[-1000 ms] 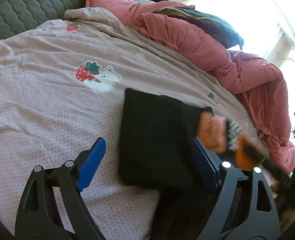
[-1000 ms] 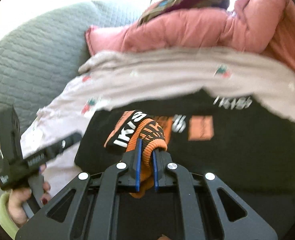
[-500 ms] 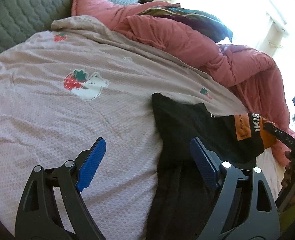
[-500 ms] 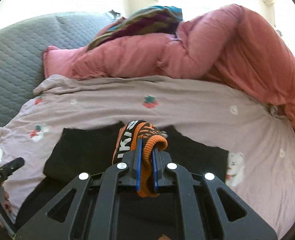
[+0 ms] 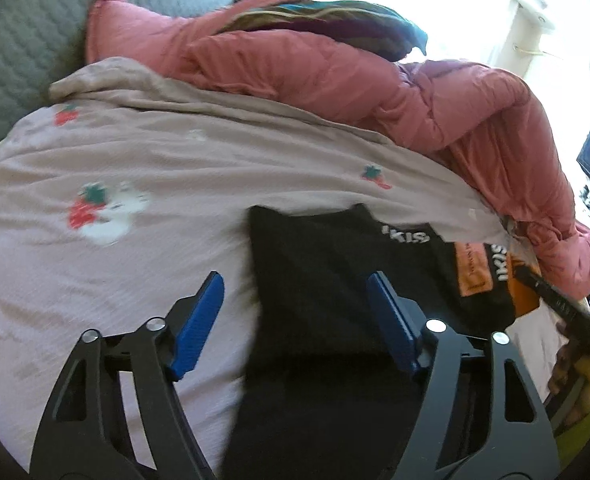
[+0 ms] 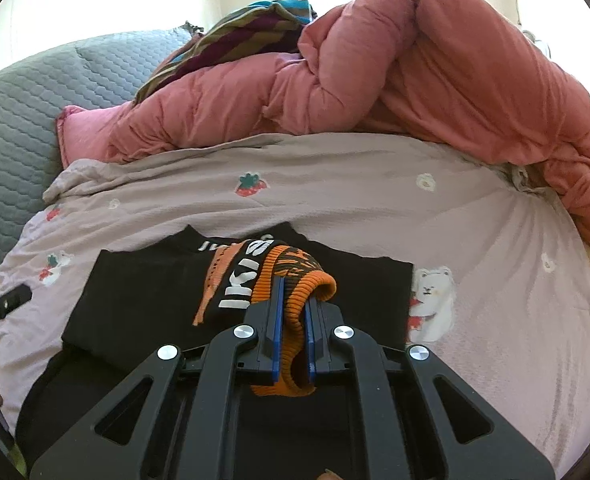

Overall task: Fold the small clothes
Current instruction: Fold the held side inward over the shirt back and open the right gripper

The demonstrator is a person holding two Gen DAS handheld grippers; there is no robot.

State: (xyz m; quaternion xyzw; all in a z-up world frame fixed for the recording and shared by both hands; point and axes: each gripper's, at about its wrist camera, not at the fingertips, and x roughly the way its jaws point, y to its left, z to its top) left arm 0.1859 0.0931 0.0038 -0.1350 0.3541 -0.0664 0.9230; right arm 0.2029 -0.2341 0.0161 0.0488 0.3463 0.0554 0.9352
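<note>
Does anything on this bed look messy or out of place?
Yes. The pink duvet is heaped in a bunch along the far side, with a striped cloth on top. The black garment lies half folded, its orange cuff pinched in the right hand-held gripper.

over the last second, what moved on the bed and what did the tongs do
The right tongs kept their grip on the orange ribbed cuff and dragged the sleeve off the folded black sweater, out to the right. The left tongs stayed open above the sweater's left edge, holding nothing.
</note>
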